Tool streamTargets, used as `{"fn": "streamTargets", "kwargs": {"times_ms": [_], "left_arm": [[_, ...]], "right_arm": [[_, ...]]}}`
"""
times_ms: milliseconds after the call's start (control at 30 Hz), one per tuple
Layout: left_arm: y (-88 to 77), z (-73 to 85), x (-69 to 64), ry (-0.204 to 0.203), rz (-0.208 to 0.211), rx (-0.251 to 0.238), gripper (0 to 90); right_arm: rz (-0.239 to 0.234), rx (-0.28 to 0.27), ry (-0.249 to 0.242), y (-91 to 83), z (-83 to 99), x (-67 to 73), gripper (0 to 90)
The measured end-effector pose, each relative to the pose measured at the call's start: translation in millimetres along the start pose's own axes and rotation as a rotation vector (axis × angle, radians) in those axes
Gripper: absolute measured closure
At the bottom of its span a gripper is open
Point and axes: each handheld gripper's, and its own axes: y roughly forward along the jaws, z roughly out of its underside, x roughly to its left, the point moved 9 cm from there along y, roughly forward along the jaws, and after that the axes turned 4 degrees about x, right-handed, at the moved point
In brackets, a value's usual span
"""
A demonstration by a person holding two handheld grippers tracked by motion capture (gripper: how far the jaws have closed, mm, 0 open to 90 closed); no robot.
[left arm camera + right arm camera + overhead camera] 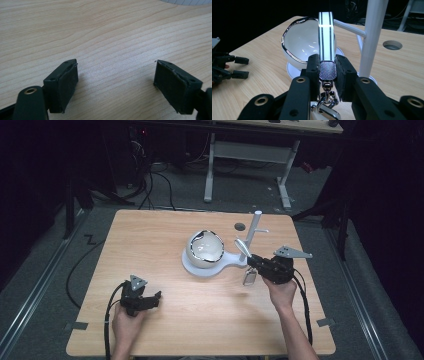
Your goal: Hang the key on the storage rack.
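The right claw (327,68) clenched a keychain (326,37) beside the stand (254,232), apparently to hang it there; the left claw (116,82) rested released on the table (165,245).

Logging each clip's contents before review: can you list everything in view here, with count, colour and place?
table: one, light wood, centre.
stand: one, white, round base with upright post, far right of centre.
bowl: one, white, shiny rim, on the stand's base.
keychain: one, white strap with dark stripes, metal clasp, clamped in right gripper.
desk frame: one, white, floor beyond table.
left gripper: black, open, near left.
right gripper: black, shut on the keychain, beside the stand.
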Motion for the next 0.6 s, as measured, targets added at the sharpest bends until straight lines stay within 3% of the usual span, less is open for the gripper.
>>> {"fn": "streamTargets", "kwargs": {"times_ms": [400,600], "left_arm": [[0.0,0.0,0.0,0.000,0.000,0.000,19.8],[0.0,0.0,0.0,0.000,-0.001,0.000,19.8]], "right_arm": [[0.030,0.013,0.053,8.4,12.4,-17.3,74.8],[0.046,0.020,0.055,11.9,15.7,-22.3,74.8]]}}
